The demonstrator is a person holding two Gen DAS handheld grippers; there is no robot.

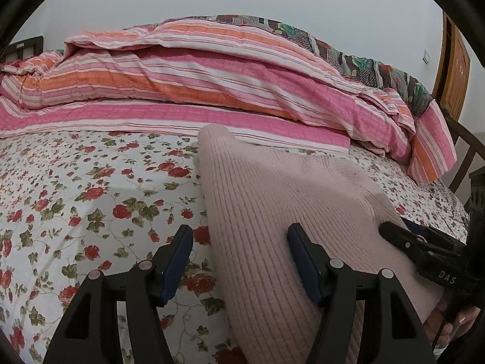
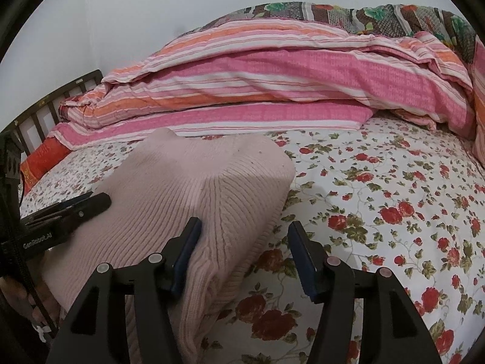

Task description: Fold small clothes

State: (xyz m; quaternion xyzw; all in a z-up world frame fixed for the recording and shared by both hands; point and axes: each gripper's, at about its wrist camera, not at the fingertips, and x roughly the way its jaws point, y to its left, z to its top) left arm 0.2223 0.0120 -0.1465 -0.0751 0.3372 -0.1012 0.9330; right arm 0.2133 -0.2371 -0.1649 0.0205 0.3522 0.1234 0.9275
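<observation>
A pale pink ribbed knit sweater [image 1: 272, 194] [image 2: 197, 182] lies folded on the floral bedsheet. In the left wrist view my left gripper [image 1: 239, 239] stands open over the sweater's left edge. One fingertip [image 1: 295, 236] is over the knit and the other over the sheet. In the right wrist view my right gripper [image 2: 245, 236] is open across the sweater's right edge. Its left fingertip [image 2: 194, 230] is over the knit. Neither gripper's pads press on the cloth. Each gripper also shows in the other's view, the right gripper [image 1: 403, 236] and the left gripper [image 2: 78, 207], low beside the sweater.
A bulky pink and orange striped quilt [image 1: 212, 75] [image 2: 272, 85] lies folded along the far side of the bed. The white sheet with red roses [image 1: 75, 197] [image 2: 394, 197] spreads out on both sides of the sweater. A dark wooden bed rail [image 2: 45, 112] and a wooden door [image 1: 454, 69] stand at the edges.
</observation>
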